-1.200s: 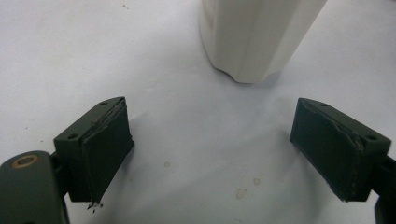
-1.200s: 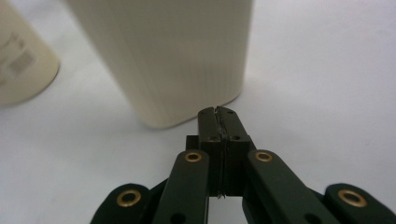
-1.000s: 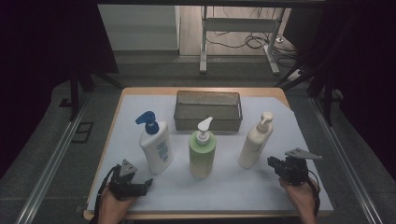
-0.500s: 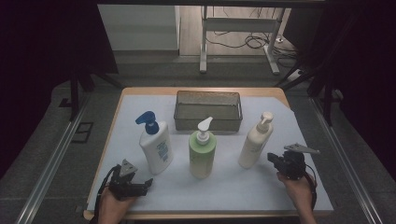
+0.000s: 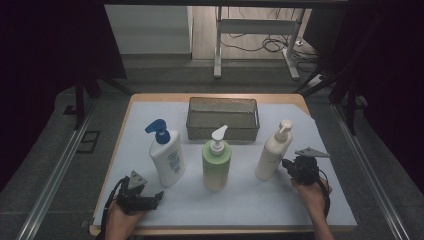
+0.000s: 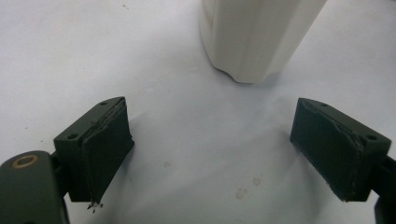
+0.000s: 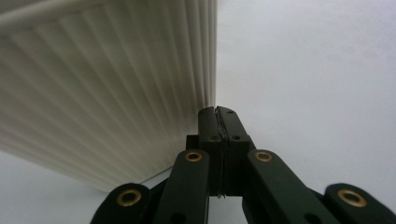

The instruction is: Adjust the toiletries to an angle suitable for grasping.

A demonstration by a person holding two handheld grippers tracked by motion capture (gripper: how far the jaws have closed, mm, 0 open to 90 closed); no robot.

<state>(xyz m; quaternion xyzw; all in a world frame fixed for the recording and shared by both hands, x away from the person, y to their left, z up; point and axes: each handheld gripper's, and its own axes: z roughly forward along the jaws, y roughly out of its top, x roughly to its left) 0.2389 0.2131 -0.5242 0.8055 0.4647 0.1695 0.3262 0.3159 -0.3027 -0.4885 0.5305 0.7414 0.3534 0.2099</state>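
Right claw (image 5: 289, 166) is sliding leftward since the earlier frame, now sitting right up against the lower side of the cream ribbed plastic pump bottle (image 5: 271, 153); its jaws have just been closing and are pressed fully together with nothing between them, the bottle's ribbed wall lying just left of their tips in the right gripper view. Left claw (image 5: 155, 198) is resting at the near left of the white-covered desk (image 5: 250, 200), jaws standing wide apart and empty, pointing toward the base of the white pump bottle with blue pump head (image 5: 166, 155). Green pump bottle with white pump (image 5: 216, 161) is standing between the two. Grey wire mesh basket (image 5: 223, 119) is sitting farther back, centre.
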